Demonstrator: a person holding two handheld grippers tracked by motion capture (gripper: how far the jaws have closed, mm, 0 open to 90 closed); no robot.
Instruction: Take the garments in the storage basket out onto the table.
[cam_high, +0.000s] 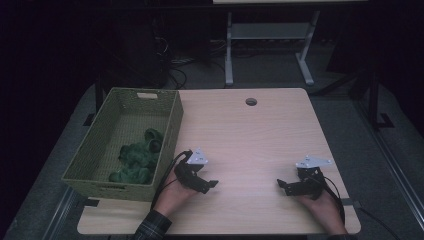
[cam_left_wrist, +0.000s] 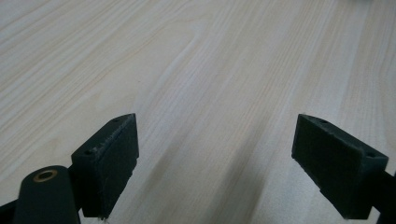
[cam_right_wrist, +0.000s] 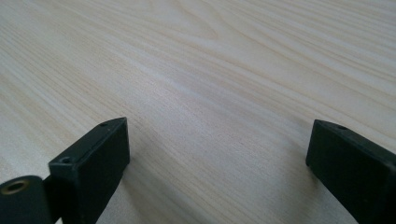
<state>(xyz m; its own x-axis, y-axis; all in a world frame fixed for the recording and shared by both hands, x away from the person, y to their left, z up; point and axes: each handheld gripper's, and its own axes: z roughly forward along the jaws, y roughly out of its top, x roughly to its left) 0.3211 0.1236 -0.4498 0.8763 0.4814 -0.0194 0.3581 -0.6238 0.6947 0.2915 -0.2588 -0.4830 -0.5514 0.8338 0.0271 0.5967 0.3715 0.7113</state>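
My left gripper (cam_high: 209, 185) rests low over the wooden table (cam_high: 250, 135) just right of a woven green basket (cam_high: 169, 131); it points right and stands open. In the left gripper view its two black jaws are wide apart with bare wood between them (cam_left_wrist: 215, 149). My right gripper (cam_high: 282, 185) sits near the table's front right, pointing left, also open. The right gripper view has its jaws spread over bare wood (cam_right_wrist: 217, 158). Inside the basket lie several dark green cloth pieces (cam_high: 137, 160).
The basket stands along the table's left edge. A round cable hole (cam_high: 251, 102) sits near the far edge. Behind the table are a white desk frame (cam_high: 270, 45) and cables on a dark floor. Bare tabletop stretches between the two grippers.
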